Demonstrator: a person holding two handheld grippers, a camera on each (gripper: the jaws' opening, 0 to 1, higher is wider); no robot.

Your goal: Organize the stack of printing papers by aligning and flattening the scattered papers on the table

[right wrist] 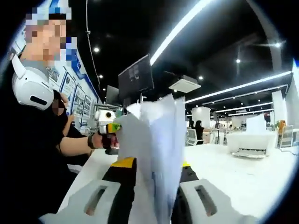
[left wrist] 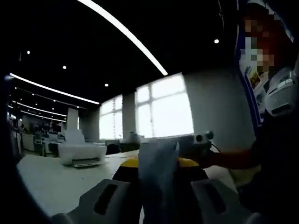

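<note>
Both grippers, left gripper (left wrist: 159, 196) and right gripper (right wrist: 152, 198), clamp the paper stack (right wrist: 156, 149) upright above the table (right wrist: 243, 177), seemingly to square its edges.

Open-plan office w/ dark ceiling (right wrist: 140, 28), long strip lights (left wrist: 122, 31) & spotlights, bright windows (left wrist: 163, 112) on far wall, white table (right wrist: 243, 182) w/ white printer (left wrist: 81, 151) far left, hanging monitor (right wrist: 135, 75), posters (right wrist: 77, 95) on wall
</note>
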